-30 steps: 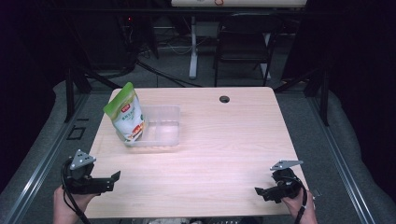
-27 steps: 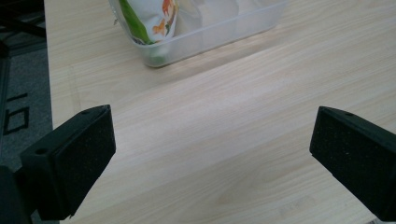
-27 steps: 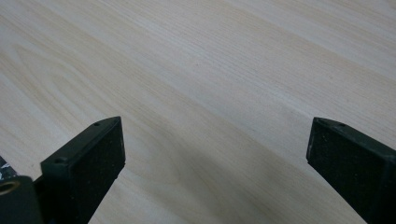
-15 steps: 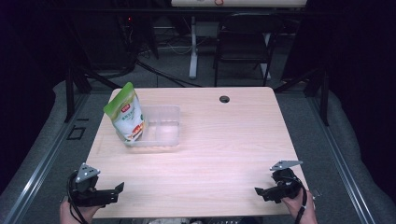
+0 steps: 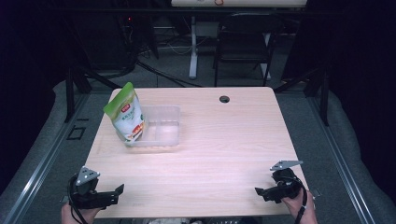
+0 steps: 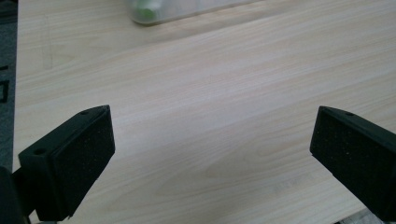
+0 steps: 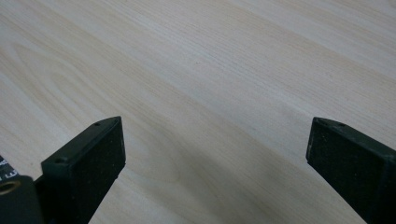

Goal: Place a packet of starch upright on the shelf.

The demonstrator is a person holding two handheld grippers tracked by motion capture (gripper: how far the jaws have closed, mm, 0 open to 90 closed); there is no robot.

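Clear tray (image 5: 163, 133): far-left on wooden table (image 5: 205, 172), green pouch (image 5: 126, 112) standing in its left end.
Left gripper (image 5: 114, 193): near-left corner, jaws wide, empty.
Right gripper (image 5: 261, 192): near-right corner, jaws wide, empty.
Left gripper view: tray edge at top.

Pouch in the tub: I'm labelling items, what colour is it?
Green top, white body; the pouch shows best in the high view.

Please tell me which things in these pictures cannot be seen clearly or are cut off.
- Green pouch, high view: its printed label is too small to read.
- Clear container, left gripper view: cut off by the top edge, contents blurred.
- Pouch's lower part, high view: partly hidden behind the container's wall.
- Person's hand, high view: cut off by the bottom edge.
- Small dark disc on the table: too small to identify.
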